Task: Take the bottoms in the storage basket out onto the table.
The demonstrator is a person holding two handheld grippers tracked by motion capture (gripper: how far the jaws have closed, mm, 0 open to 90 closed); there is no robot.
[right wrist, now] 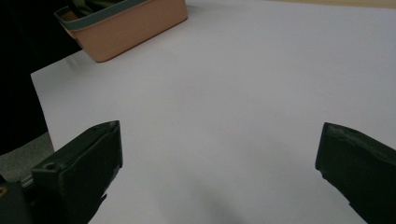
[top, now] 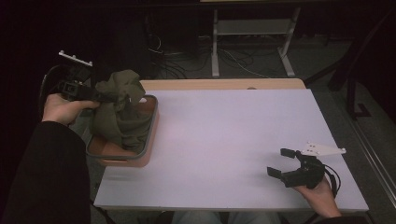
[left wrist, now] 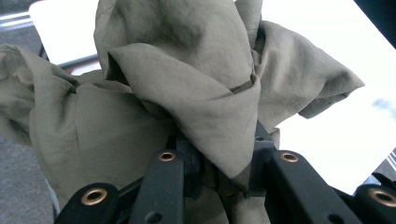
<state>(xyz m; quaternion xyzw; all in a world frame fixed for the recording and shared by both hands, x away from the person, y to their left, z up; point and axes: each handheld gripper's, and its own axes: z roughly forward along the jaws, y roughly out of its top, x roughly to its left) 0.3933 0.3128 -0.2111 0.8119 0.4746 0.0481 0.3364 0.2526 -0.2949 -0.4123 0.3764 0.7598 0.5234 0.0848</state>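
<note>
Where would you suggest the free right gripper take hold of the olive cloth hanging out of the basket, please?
Probably the loose lower drape of the olive cloth, approached from the basket's table-facing side. The left gripper already pinches the bunched top, so the hanging folds below offer a free edge, and the right gripper stands open over the white table with nothing between it and the basket.

Olive cloth (left wrist: 187,84): soft, matt, creased. Bin (right wrist: 135,23): smooth plastic. Surface (top: 233,140): smooth matt white. Tongs (right wrist: 219,177): matt black plastic.
</note>
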